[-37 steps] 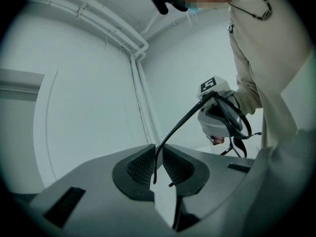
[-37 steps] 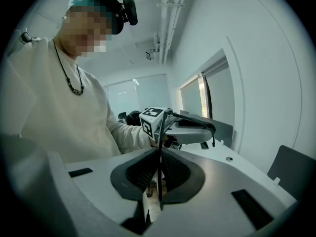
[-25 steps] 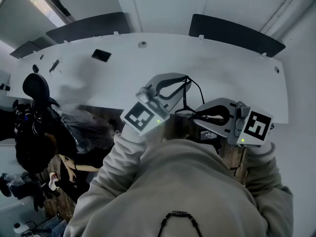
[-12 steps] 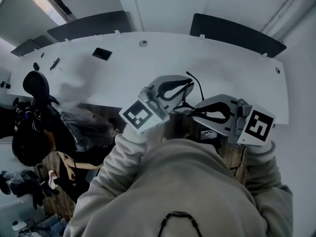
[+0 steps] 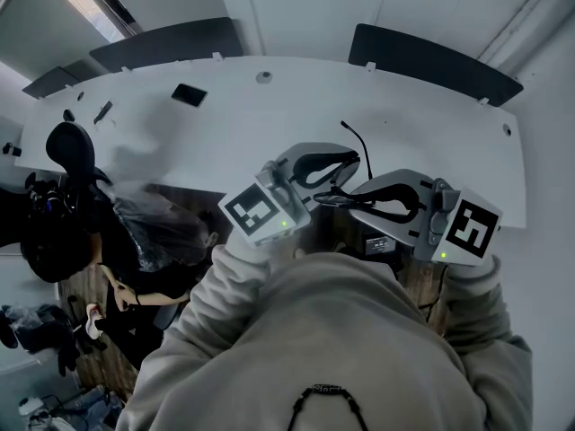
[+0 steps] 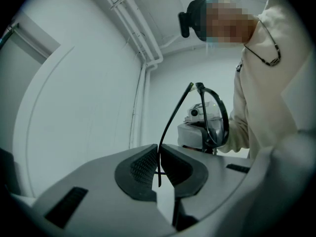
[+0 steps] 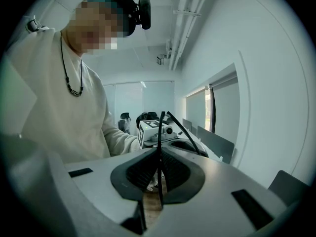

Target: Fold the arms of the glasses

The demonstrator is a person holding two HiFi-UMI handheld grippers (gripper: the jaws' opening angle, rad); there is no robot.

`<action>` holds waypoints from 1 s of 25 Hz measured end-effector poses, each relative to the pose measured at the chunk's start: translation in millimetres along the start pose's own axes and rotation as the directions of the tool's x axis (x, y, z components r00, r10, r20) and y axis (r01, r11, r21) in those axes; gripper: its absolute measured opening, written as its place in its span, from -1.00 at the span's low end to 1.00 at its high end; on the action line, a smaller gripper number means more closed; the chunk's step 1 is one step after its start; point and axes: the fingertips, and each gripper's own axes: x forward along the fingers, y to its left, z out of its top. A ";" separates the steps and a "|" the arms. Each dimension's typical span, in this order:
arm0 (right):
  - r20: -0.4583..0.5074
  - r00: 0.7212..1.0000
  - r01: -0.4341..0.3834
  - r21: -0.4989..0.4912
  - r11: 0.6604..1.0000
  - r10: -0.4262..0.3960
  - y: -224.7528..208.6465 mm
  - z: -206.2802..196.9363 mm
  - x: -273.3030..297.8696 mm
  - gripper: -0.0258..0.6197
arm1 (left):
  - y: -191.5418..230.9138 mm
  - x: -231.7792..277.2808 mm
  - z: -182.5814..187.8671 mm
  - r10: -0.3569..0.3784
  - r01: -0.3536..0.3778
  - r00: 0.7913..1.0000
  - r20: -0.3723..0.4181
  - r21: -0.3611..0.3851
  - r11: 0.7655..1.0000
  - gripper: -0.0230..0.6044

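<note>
My left gripper point(image 6: 159, 168) has just been closing, now pinching one arm point(image 6: 171, 125) of the glasses point(image 6: 213, 113). My right gripper point(image 7: 160, 174) clamps the frame point(image 7: 160, 132).

The glasses point(image 6: 216, 115) hang at the table's point(image 5: 225, 124) near edge, with two panels point(image 5: 171, 41) standing along its far edge.
</note>
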 end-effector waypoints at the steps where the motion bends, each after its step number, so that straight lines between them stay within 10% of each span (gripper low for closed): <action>1: 0.004 1.000 -0.001 0.000 1.000 0.001 0.2 0.1 0.1 -0.79 | -1.2 -0.3 -1.0 -0.004 0.004 1.000 0.000 -0.004 1.000 -0.86; 25: 0.038 0.999 -0.016 -0.030 0.999 0.017 2.5 11.8 1.2 -0.79 | -20.2 -3.8 9.1 -0.113 0.117 0.991 0.070 -0.053 0.992 -0.87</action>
